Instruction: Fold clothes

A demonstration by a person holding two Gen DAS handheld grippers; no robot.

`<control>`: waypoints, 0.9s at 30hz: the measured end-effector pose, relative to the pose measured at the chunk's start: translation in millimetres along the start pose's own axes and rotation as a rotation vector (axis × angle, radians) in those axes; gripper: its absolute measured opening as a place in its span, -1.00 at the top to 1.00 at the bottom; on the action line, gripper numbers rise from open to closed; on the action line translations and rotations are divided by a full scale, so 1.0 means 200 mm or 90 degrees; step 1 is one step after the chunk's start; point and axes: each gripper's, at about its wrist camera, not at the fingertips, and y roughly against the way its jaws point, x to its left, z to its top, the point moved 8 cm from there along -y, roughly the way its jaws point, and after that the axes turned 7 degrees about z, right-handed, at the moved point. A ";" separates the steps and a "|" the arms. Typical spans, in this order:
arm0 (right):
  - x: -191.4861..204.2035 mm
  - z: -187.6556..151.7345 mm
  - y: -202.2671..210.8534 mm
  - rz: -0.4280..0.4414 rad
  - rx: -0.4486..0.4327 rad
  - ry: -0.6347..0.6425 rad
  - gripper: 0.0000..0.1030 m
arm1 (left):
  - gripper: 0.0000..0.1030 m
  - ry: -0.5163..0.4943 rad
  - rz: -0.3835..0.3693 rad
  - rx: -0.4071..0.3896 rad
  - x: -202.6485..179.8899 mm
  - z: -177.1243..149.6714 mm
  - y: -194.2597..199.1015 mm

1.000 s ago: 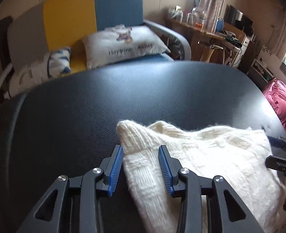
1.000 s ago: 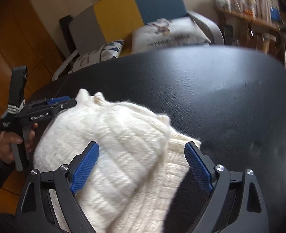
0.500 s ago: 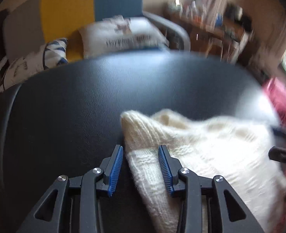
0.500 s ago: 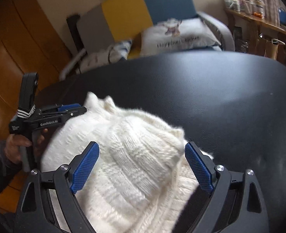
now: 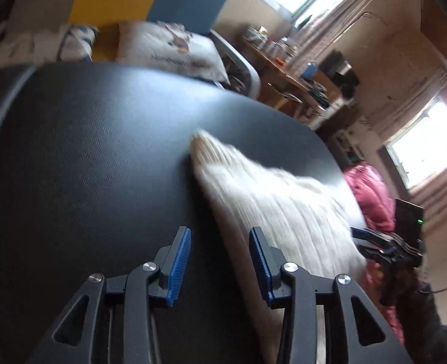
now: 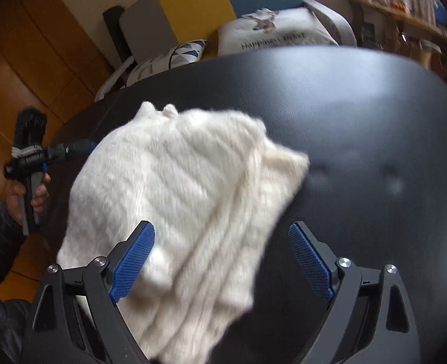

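Observation:
A cream knitted sweater [image 6: 177,200] lies bunched on the black table [image 6: 360,121], blurred by motion in both views. My right gripper [image 6: 221,262] hangs wide open over its near edge, the left pad above the knit and the right pad above bare table. My left gripper [image 5: 220,261] sits at the sweater's [image 5: 278,206] left edge with its jaws opening. Mostly bare table shows between them, and the knit only brushes past the right pad. Each gripper shows in the other's view, held by a hand: the left gripper [image 6: 82,147] and the right gripper [image 5: 363,236].
Behind the table stands a sofa [image 6: 193,3] in grey, yellow and blue with printed cushions [image 6: 278,35]. A cluttered wooden desk [image 5: 287,69] is at the back right. A pink garment [image 5: 372,191] lies off the table's right edge. Wooden floor [image 6: 41,69] lies to the left.
My left gripper has swung left and rolled, so the sweater edge it straddled now lies to its right. The right gripper has shifted a little, still open over the sweater.

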 end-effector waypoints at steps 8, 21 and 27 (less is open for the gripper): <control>-0.07 -0.09 -0.03 0.113 -0.033 -0.108 -0.80 | 0.20 0.050 -0.039 0.021 -0.01 -0.11 -0.05; -0.05 -0.04 -0.11 0.146 -0.030 -0.113 -0.80 | 0.08 0.070 -0.104 0.029 -0.03 -0.14 -0.04; -0.03 -0.01 -0.14 0.134 -0.025 -0.096 -0.80 | -0.03 0.088 -0.162 0.055 -0.09 -0.14 -0.09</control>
